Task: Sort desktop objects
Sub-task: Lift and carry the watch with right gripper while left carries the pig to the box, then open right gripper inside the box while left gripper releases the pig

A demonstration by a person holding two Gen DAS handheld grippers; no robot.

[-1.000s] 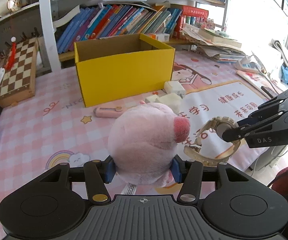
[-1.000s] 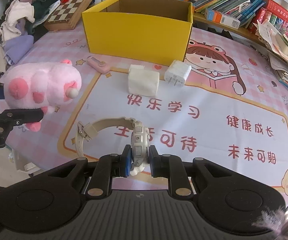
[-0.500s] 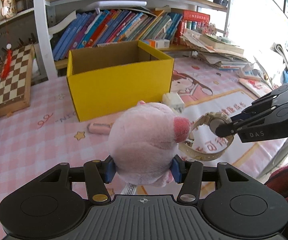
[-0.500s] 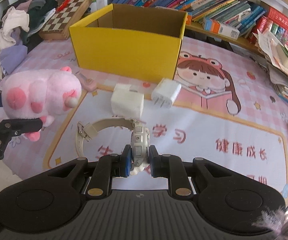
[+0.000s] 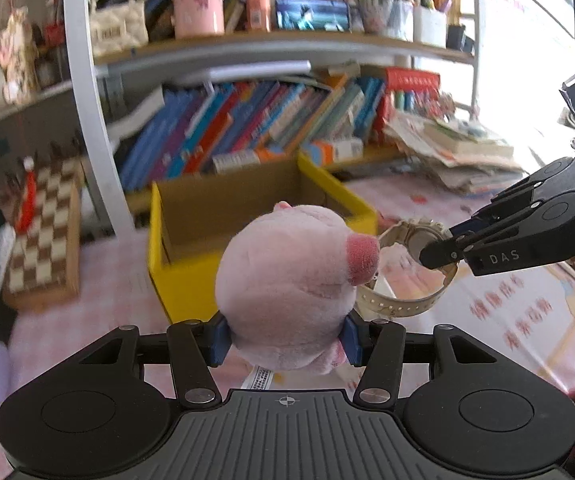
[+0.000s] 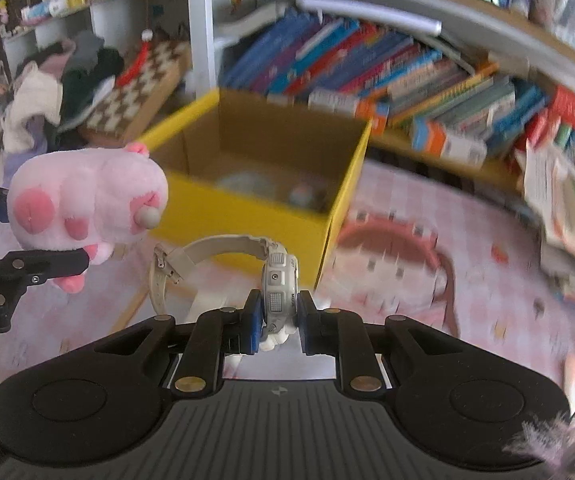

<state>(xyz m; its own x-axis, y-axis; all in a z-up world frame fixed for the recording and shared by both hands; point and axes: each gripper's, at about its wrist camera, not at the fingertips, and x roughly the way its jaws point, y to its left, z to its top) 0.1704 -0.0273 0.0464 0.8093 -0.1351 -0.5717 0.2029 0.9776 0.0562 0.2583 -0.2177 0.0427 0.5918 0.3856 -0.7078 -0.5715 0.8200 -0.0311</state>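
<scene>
The left claw (image 5: 285,338) is squeezing a round pink plush pig toy (image 5: 287,284) between its blue pads, and the right claw (image 6: 277,322) is pinching the case of a cream-white plastic wristwatch (image 6: 277,292) with its jaws very narrow. Both things are hanging in the air in front of the near wall of the open yellow cardboard box (image 6: 255,204), which is standing toward the back edge of the desk (image 6: 387,280).

The two loads are travelling very near each other. In the left view the watch strap is almost touching the pig's snout, so a small drift could be making them bump, and the watch, held only by its thin case, seems likely to twist or slip out. The loose strap could also be catching the box's front rim if the claw is coming in too low. The soft pig could be slowly sliding out of its grip.

Above the box the room is open. The bookshelf (image 5: 247,136) is closing the space behind it.
</scene>
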